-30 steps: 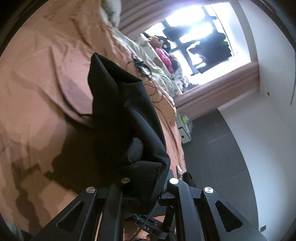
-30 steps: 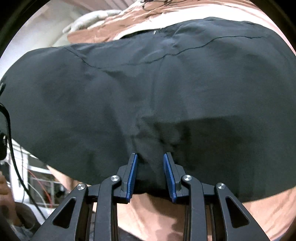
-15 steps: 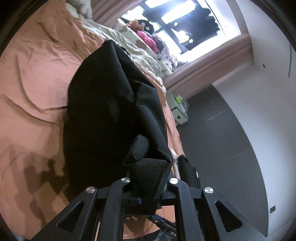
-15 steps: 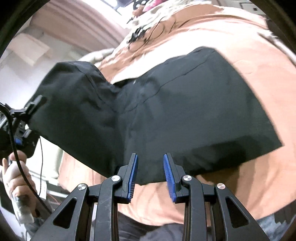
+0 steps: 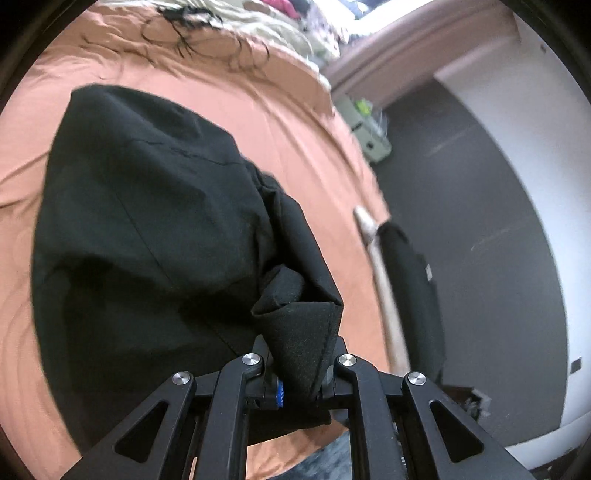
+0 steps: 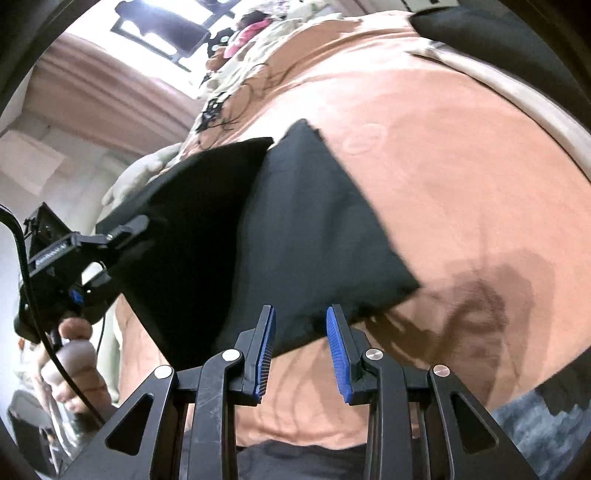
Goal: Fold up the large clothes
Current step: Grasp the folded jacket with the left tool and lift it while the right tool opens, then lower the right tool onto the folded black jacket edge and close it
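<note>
A large black garment (image 5: 147, 221) lies on the orange bed sheet (image 5: 314, 147), one part lifted and doubled over the rest. My left gripper (image 5: 299, 369) is shut on a bunched hem corner of it, which hides the fingertips. In the right wrist view the left gripper (image 6: 122, 229) holds that corner up at the left, with a hand (image 6: 70, 354) on its handle. The flat part of the garment (image 6: 314, 240) ends just beyond my right gripper (image 6: 301, 332). The right gripper is open, and between its blue pads (image 6: 266, 343) only bed sheet (image 6: 461, 184) shows.
A pale quilt with black cables (image 5: 207, 33) lies at the bed's far end, below a bright window (image 6: 162, 22). Dark cloth (image 5: 410, 295) hangs over the bed's right edge beside grey floor (image 5: 461, 221) and a white box (image 5: 369, 125).
The left gripper has carried its corner across, so the garment now lies lower and more spread on the bed. The right gripper has drawn back from the cloth, which now ends ahead of its tips.
</note>
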A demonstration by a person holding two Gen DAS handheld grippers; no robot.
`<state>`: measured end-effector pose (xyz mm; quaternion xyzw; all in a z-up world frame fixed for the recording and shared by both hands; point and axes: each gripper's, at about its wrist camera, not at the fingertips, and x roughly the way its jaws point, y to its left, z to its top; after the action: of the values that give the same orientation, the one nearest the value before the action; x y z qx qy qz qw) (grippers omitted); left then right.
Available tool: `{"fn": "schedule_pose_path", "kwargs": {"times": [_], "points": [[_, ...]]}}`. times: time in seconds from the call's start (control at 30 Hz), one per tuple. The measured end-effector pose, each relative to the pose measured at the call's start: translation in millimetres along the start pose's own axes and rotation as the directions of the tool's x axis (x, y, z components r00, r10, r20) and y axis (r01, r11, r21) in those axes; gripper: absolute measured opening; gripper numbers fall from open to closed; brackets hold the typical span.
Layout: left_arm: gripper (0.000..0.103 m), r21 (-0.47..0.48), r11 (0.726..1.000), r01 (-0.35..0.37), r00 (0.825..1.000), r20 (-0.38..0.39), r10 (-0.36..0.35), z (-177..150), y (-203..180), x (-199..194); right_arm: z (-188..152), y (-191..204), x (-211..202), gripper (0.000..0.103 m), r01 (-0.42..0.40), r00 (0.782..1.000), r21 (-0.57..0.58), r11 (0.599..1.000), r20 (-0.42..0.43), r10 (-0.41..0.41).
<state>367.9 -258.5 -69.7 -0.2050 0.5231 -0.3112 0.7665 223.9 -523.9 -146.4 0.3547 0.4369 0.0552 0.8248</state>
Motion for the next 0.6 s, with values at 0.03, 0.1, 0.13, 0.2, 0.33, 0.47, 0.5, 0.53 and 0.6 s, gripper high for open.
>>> {"fn": "schedule_pose_path", "kwargs": {"times": [0.03,0.1,0.13,0.2,0.33,0.47,0.5,0.53,0.6], "points": [[0.011,0.014,1.0,-0.01,1.0,-0.01,0.01,-0.8,-3.8,5.9,-0.7,-4.8,-2.1,0.031,0.002,1.0,0.011,1.0,0.002,-0.002],[0.011,0.045,0.999,-0.025,0.999,-0.032,0.026,-2.4,-10.0,15.9,-0.6,-14.2,-5.8,0.031,0.002,1.0,0.032,0.999,0.006,-0.003],[0.011,0.057,0.998,-0.027,0.999,-0.041,0.029,-2.6,-13.7,19.3,0.7,-17.6,-6.8,0.031,0.0,1.0,0.042,0.999,0.008,0.0],[0.011,0.087,0.996,-0.029,0.997,-0.069,0.035,-3.0,-22.6,27.9,0.4,-22.8,-11.6,0.031,-0.008,1.0,0.059,0.998,0.019,0.006],[0.028,0.117,0.993,-0.035,0.993,-0.111,0.048,-0.5,-36.0,41.9,1.5,-24.2,-19.1,0.036,-0.038,0.999,0.074,0.997,0.036,0.035],[0.066,0.097,0.994,0.057,0.993,-0.109,-0.046,-9.6,-39.2,34.4,4.0,-23.6,-21.2,0.06,-0.087,0.995,0.076,0.993,0.047,0.084],[0.069,0.089,0.994,0.069,0.993,-0.098,-0.061,-10.4,-38.5,28.9,4.9,-22.9,-19.7,0.064,-0.1,0.994,0.077,0.992,0.048,0.096],[0.07,0.084,0.994,0.069,0.994,-0.088,-0.061,-11.0,-37.6,23.8,5.5,-21.7,-18.1,0.065,-0.111,0.993,0.079,0.991,0.048,0.107],[0.07,0.071,0.996,0.059,0.996,-0.068,-0.054,-9.0,-32.5,11.7,6.8,-19.5,-12.7,0.065,-0.133,0.991,0.082,0.988,0.04,0.13]]}}
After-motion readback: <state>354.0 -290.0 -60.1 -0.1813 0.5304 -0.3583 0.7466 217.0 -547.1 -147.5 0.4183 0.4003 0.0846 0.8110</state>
